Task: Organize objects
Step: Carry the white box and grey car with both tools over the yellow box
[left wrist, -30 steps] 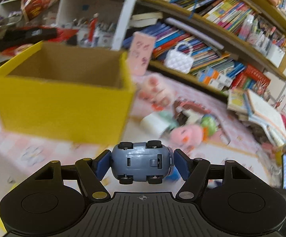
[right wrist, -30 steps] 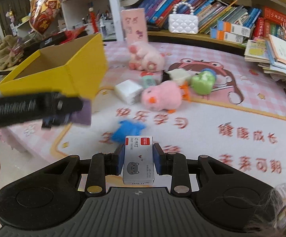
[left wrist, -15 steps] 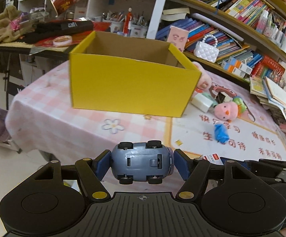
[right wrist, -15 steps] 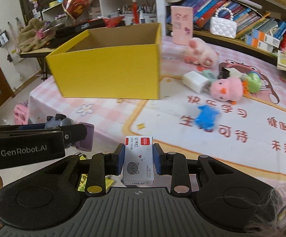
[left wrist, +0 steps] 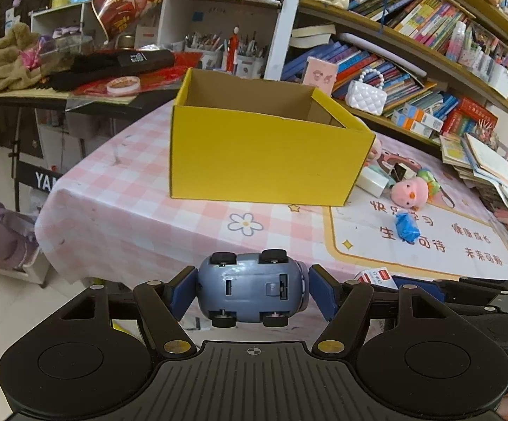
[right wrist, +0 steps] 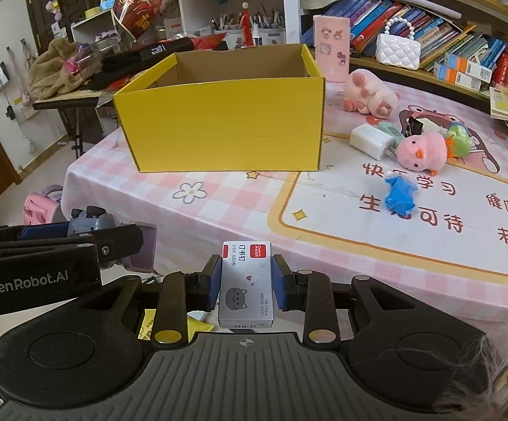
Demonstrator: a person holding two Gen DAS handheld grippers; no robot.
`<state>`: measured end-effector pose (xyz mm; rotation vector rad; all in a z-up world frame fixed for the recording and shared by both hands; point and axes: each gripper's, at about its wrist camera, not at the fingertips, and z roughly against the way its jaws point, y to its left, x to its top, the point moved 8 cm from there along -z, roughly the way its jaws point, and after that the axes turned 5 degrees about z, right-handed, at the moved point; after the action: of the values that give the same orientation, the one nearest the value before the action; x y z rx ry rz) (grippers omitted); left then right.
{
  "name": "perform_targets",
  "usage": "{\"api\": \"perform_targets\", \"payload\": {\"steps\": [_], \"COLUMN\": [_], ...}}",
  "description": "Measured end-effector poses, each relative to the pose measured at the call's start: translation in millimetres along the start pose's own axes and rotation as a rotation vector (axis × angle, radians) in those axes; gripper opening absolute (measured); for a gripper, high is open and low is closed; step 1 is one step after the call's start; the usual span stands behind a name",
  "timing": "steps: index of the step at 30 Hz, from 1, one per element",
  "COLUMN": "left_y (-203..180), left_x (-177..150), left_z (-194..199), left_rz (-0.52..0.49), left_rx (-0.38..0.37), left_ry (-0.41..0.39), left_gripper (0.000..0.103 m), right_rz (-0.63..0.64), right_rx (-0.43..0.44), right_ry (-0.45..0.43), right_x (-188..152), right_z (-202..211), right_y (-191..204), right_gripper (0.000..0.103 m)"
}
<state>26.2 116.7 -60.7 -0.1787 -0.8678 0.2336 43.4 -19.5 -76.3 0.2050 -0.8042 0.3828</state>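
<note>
My left gripper (left wrist: 253,289) is shut on a blue-grey toy car (left wrist: 250,287), held on its side in front of the table's near edge. My right gripper (right wrist: 246,282) is shut on a small staples box (right wrist: 246,280) with a cat drawing. An open yellow cardboard box (left wrist: 264,154) stands on the pink checked tablecloth (left wrist: 120,189), ahead of both grippers; it also shows in the right wrist view (right wrist: 225,122). On the table lie a blue wrapped object (right wrist: 400,194), a pink chick plush (right wrist: 420,151), a white charger (right wrist: 371,140), a green toy (right wrist: 459,142) and a pink plush (right wrist: 369,96).
Bookshelves (left wrist: 411,35) run behind the table. A book stack (left wrist: 482,165) lies at the right edge. A cluttered side desk (left wrist: 60,80) stands at the left. A pink bag (left wrist: 1,238) sits on the floor. The left gripper's body (right wrist: 43,263) shows left of the right gripper.
Both grippers have pulled back from the table with their objects still held. The yellow box now stands further ahead and smaller in both views.
</note>
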Motion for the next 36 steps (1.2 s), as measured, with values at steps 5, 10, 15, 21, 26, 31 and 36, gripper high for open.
{"api": "perform_targets", "payload": {"steps": [5, 10, 15, 21, 26, 31, 36], "left_y": [8.8, 13.8, 14.6, 13.5, 9.4, 0.0, -7.2], "left_x": [3.1, 8.6, 16.8, 37.2, 73.7, 124.2, 160.5], "left_z": [6.0, 9.5, 10.9, 7.0, 0.3, -15.6, -44.7], "left_rz": [-0.015, -0.026, -0.037, -0.025, 0.006, 0.029, 0.032], "left_rx": [-0.007, -0.008, -0.010, -0.020, -0.037, -0.046, -0.026], "left_ry": [-0.013, -0.035, -0.064, -0.099, -0.155, -0.233, -0.269], "left_gripper": [0.069, 0.069, 0.069, 0.069, 0.069, 0.069, 0.069], "right_rz": [-0.005, -0.004, 0.027, 0.037, 0.020, 0.040, 0.099], "right_rx": [-0.006, -0.005, -0.011, -0.012, -0.023, -0.034, -0.049], "right_ry": [-0.001, -0.001, -0.016, -0.036, -0.100, -0.186, -0.234], "right_x": [2.4, 6.9, 13.5, 28.4, 67.1, 120.4, 165.9], "right_z": [0.7, -1.5, -4.4, -9.9, -16.1, -27.6, -53.7], "right_y": [9.9, 16.0, 18.4, 12.4, -1.9, -18.9, -37.4], "right_gripper": [0.028, 0.028, 0.028, 0.028, 0.028, 0.028, 0.028]}}
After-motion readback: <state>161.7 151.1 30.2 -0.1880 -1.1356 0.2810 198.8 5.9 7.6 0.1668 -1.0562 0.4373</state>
